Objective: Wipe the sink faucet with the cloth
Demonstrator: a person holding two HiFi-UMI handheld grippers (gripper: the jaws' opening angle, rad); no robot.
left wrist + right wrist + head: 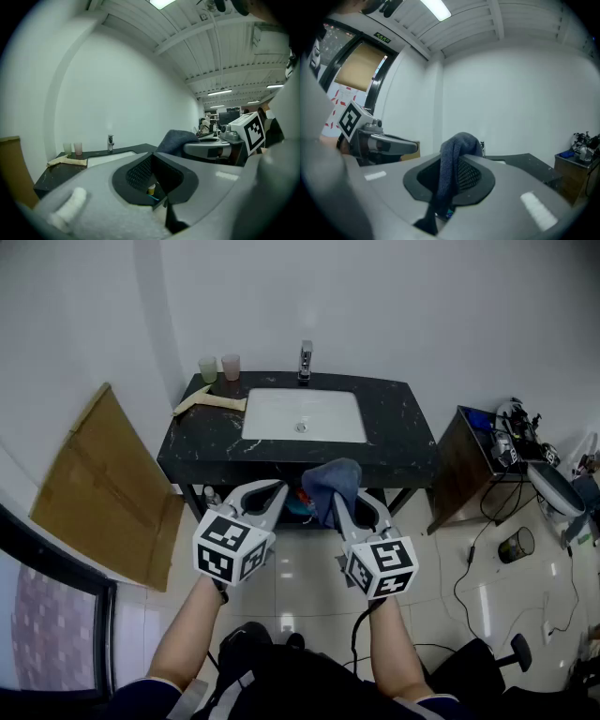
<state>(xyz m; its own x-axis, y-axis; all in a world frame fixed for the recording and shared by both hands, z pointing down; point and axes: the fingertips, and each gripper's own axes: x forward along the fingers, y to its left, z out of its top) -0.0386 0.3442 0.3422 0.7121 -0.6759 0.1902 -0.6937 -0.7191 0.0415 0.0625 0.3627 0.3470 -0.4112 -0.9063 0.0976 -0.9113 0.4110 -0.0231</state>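
One blue cloth (pixel 330 482) sits pinched in the right gripper (pixel 345 501) at frame centre. The left gripper (pixel 269 491) has its jaws pressed together on nothing. The chrome faucet (pixel 305 360) stands upper centre, behind the white basin (pixel 281 418).

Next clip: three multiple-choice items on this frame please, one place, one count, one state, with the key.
1. Where is the faucet? A. behind the basin B. at the counter's front left corner C. on the floor
2. How many cups stand on the counter? A. one B. two C. four
3. The right gripper is: A. open, empty B. shut on the blue cloth C. shut on a cup
Key: 1 A, it rises behind the basin; 2 B, two stand back left; 3 B, the cloth is pinched between its jaws.
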